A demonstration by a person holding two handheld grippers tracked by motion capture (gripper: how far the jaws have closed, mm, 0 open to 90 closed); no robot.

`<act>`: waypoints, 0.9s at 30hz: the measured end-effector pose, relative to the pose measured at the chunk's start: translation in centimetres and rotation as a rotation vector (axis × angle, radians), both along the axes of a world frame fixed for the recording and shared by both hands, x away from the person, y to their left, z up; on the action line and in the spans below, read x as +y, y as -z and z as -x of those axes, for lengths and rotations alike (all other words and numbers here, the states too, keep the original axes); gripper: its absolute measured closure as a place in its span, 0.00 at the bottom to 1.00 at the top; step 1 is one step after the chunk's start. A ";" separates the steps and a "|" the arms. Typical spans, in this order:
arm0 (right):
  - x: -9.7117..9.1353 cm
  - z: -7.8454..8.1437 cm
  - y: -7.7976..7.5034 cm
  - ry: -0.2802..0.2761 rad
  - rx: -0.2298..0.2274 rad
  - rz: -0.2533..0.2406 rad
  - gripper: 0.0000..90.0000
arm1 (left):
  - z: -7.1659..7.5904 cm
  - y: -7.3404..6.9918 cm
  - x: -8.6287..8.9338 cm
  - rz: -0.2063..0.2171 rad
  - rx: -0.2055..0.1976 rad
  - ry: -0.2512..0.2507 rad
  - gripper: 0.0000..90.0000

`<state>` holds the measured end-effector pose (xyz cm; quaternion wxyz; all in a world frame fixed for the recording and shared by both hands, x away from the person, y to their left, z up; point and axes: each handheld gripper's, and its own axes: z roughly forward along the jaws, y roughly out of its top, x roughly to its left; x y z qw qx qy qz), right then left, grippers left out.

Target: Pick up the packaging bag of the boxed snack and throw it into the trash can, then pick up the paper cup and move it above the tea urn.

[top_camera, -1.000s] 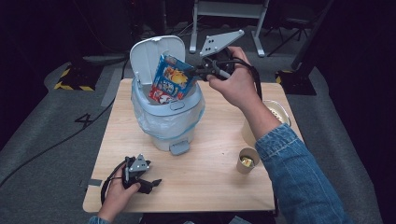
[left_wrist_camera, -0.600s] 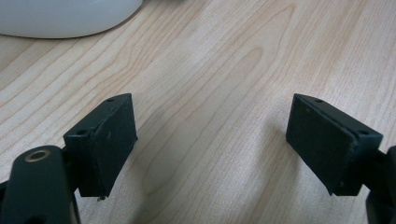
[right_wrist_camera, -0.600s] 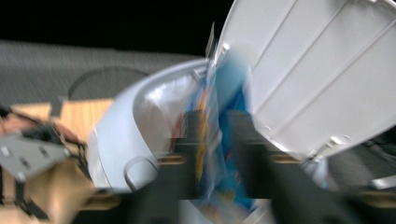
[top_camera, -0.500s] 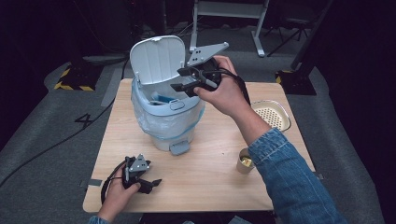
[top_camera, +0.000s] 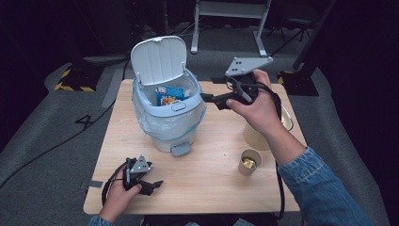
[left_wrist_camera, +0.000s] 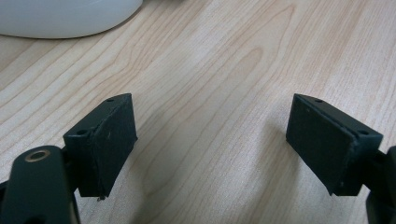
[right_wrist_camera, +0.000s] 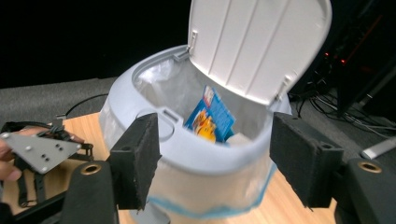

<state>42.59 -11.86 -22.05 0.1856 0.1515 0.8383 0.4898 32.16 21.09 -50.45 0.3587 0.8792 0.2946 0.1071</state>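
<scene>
The blue snack packet (top_camera: 168, 95) is lying inside the small white pedal bin (top_camera: 167, 123), leaning against the plastic liner under the raised lid (top_camera: 158, 60), and nothing is gripping it. The right gripper (top_camera: 207, 98) is hovering just beside the bin's rim on the person's right, at about rim height, with its jaws pointing toward the opening; they have just been opening and are now standing wide with nothing between the pads. In the right gripper view the packet (right_wrist_camera: 209, 116) is sitting beyond and between the two black jaws, well down inside the bin (right_wrist_camera: 196, 154), apart from both pads, with the lid (right_wrist_camera: 257, 44) tilting back above it. The left gripper (top_camera: 153, 184) is resting low on the wooden tabletop (top_camera: 211, 183) near the front edge, well apart from the bin and the packet, with the person's left hand (top_camera: 117, 197) wrapping around its body. In the left gripper view its jaws are spreading wide over bare wood grain (left_wrist_camera: 210, 93), holding nothing, with a curved white edge of the bin's base (left_wrist_camera: 65, 18) showing at the top left corner. A paper cup (top_camera: 249, 161) with something golden inside is standing on the tabletop near the right forearm, and a second pale container (top_camera: 256, 136) is sitting partly hidden behind the right hand (top_camera: 259, 110).
</scene>
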 end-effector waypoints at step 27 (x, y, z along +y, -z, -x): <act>-13.8 6.5 6.2 0.153 0.090 -0.051 0.25 | -0.9 0.0 0.2 -0.002 0.001 0.019 0.18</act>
